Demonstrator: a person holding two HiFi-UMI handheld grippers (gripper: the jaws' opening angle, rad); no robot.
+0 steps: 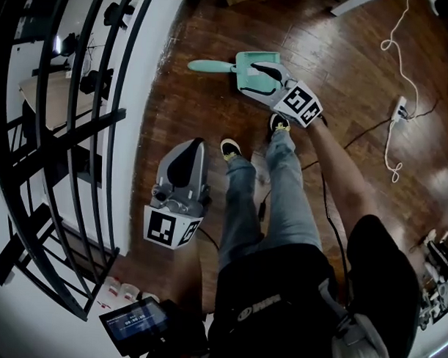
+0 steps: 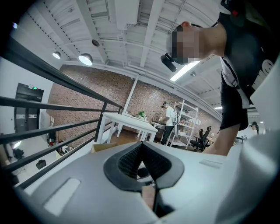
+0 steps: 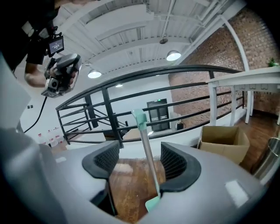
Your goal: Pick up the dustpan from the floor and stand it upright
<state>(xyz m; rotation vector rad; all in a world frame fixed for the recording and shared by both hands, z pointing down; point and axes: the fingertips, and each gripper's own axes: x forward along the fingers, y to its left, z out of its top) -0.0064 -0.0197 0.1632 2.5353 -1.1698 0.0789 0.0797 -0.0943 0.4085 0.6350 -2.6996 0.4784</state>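
Dustpan (image 1: 246,65) on floor (image 1: 211,123) sits btwn wide-open jaws of right gripper (image 1: 267,75); left gripper (image 1: 188,153) closed.

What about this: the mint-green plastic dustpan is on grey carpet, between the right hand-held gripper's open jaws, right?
No carpet: the head view shows the mint-green plastic dustpan on a brown wooden floor. It is between the right hand-held gripper's open jaws.

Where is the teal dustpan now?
Head view, top centre: the teal plastic dustpan is on the brown wooden floor beyond the person's shoes, between the right gripper's open fingers.
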